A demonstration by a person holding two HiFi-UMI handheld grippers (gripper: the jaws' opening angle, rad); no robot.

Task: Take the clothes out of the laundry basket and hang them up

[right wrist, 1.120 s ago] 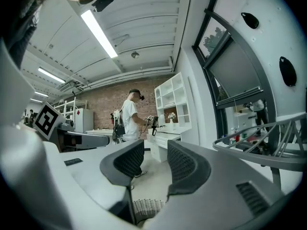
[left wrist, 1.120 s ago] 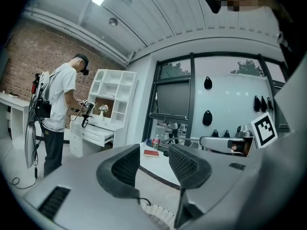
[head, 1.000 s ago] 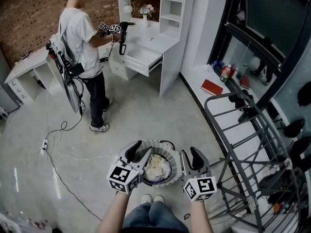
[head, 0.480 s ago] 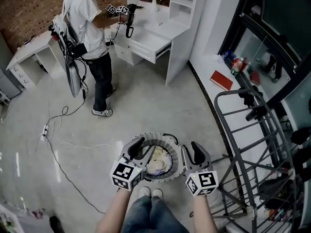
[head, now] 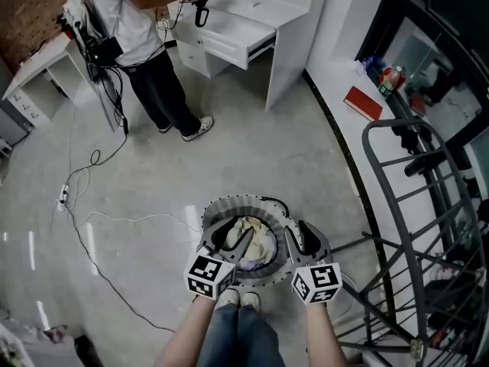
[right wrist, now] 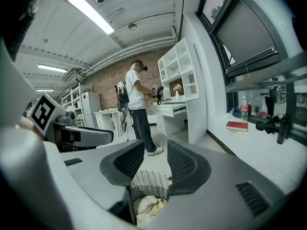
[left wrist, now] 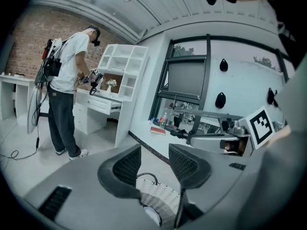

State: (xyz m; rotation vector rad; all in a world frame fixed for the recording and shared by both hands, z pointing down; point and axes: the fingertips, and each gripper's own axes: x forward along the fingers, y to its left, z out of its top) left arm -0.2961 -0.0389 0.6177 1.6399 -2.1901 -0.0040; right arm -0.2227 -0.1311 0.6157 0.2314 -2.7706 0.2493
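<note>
A round white woven laundry basket (head: pixel 221 207) stands on the floor in front of my feet, with cream clothes (head: pixel 260 239) piled in it. My left gripper (head: pixel 229 237) hangs over the basket's near left rim, jaws apart and empty. Just outside the near right rim is my right gripper (head: pixel 299 239), also open with nothing in it. The left gripper view looks between the spread jaws of the left gripper (left wrist: pixel 153 164) to the basket (left wrist: pixel 160 195) below. In the right gripper view the right gripper (right wrist: pixel 154 163) frames the basket (right wrist: pixel 148 180) and the clothes (right wrist: pixel 148 206).
A grey metal drying rack (head: pixel 412 205) stands close on the right. A person (head: pixel 130 21) with grippers works at a white desk (head: pixel 237 29) at the back. A red book (head: pixel 363 103) lies on the window ledge. A cable (head: pixel 92 220) trails over the floor on the left.
The head view has swung, so the person and desk slid toward the top edge. Both grippers stayed over the near side of the basket, jaws unchanged.
</note>
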